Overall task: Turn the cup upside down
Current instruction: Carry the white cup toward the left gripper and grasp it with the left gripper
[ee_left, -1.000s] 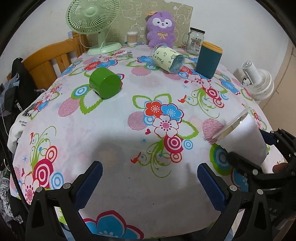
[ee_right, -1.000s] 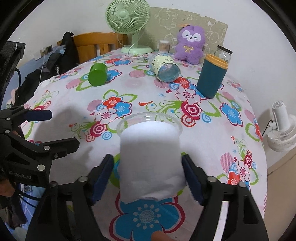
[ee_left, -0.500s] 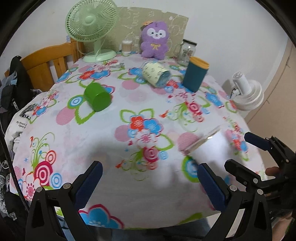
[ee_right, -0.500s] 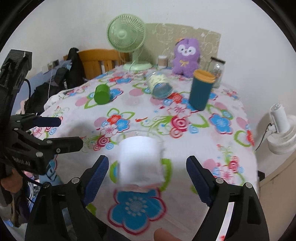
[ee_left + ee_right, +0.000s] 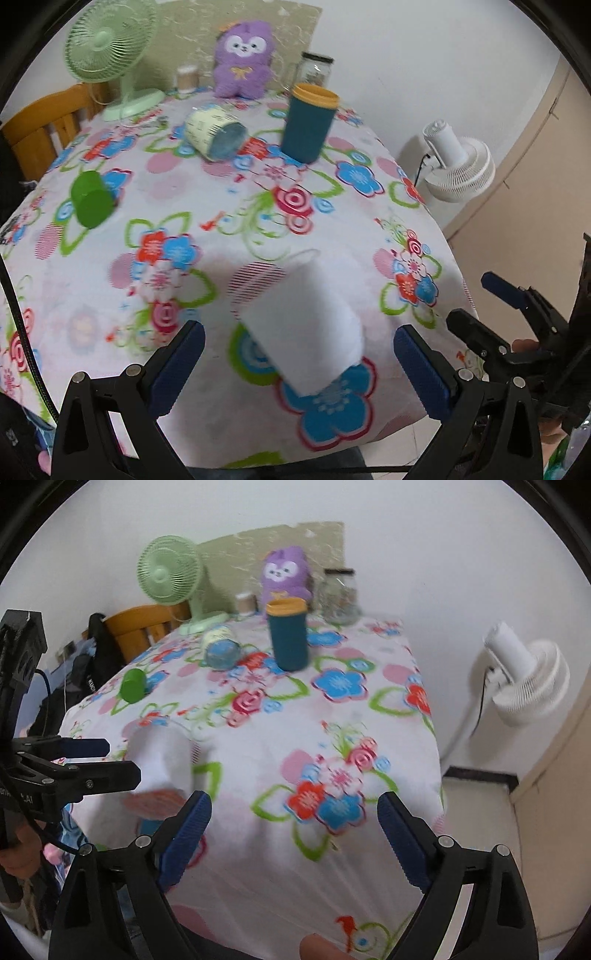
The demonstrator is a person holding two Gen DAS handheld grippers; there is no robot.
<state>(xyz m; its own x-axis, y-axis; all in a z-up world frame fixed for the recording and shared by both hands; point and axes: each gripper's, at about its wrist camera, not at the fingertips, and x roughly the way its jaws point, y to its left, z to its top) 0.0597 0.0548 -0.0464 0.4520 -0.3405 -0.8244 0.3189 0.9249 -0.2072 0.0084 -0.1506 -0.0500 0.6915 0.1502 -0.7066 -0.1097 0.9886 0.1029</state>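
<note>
Flowered white cloth covers the table [image 5: 332, 221], the largest thing we see. Far back stand a pale green desk fan [image 5: 107, 48], a purple plush toy [image 5: 243, 59] and a teal tumbler with an orange rim [image 5: 308, 123]. The white frosted plastic cup [image 5: 306, 328] sits near the table's front edge, blurred. Our left view shows it between the left gripper [image 5: 295, 369] fingers, spread wide, untouched; our right view puts it left of the right gripper [image 5: 291, 843], also released and empty.
</note>
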